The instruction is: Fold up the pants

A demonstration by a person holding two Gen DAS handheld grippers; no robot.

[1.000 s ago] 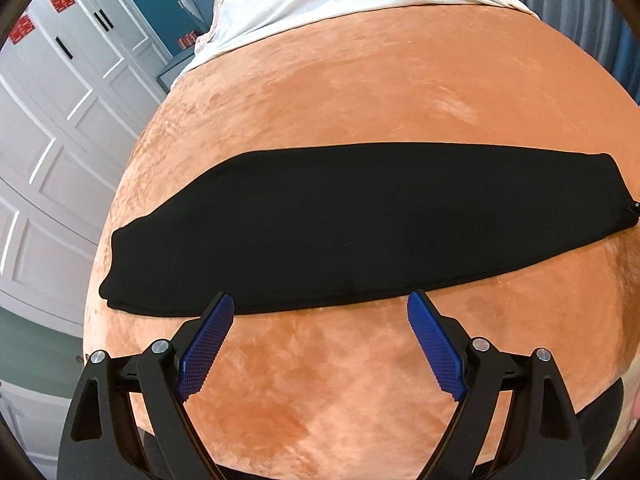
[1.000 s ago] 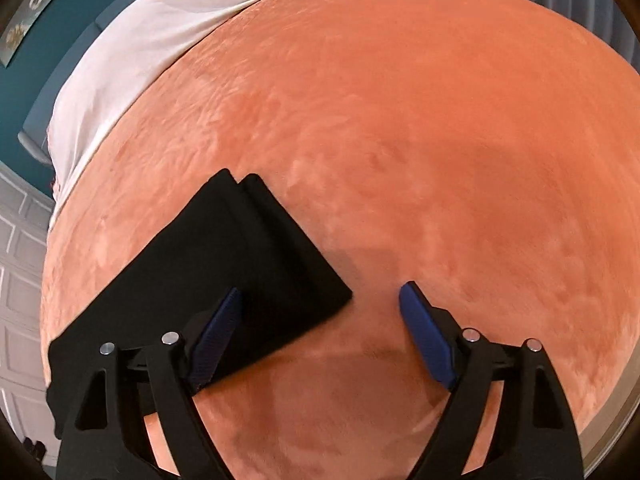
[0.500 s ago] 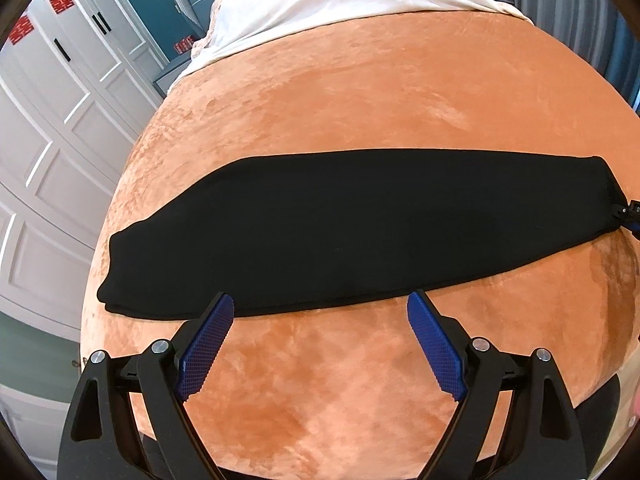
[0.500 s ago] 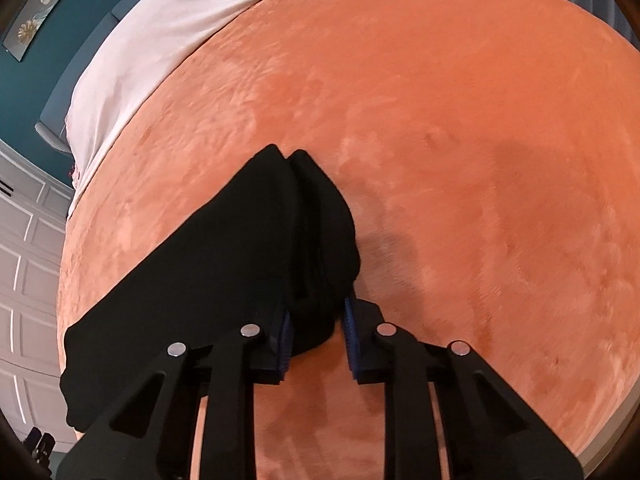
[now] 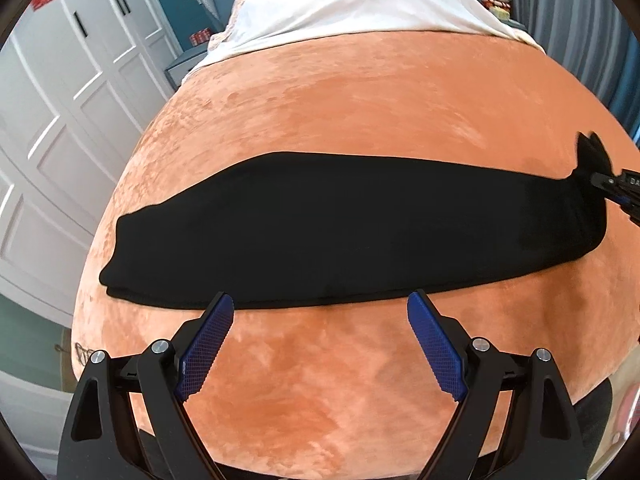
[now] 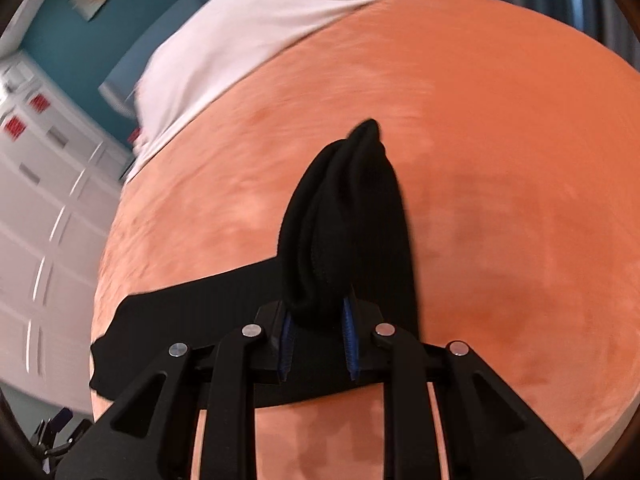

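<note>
Blue-padded fingers (image 5: 206, 344) of the left black two-finger gripper (image 5: 320, 344) spread wide, gripping nothing, hovering over bare blanket just short of the near long edge of the black fabric pants (image 5: 340, 232). Pants folded lengthwise into one long dark band, lying flat across the orange plush blanket (image 5: 360, 96) from 9 o'clock to 3 o'clock in the left wrist view. At 3 o'clock, far end of the band bunched and raised off the blanket, pinched by the right black two-finger gripper (image 5: 618, 190). Seen from the right wrist: right gripper (image 6: 318, 344) with blue pads (image 6: 349, 340) pressed close on a thick gathered wad of the pants (image 6: 352, 220), cloth standing up toward 12 o'clock, remainder trailing away toward 8 o'clock. White sheet (image 5: 360, 0) beyond the blanket at 12 o'clock; white panelled wardrobe doors (image 5: 60, 120) at 9 to 10 o'clock. Right wrist view motion-blurred.
</note>
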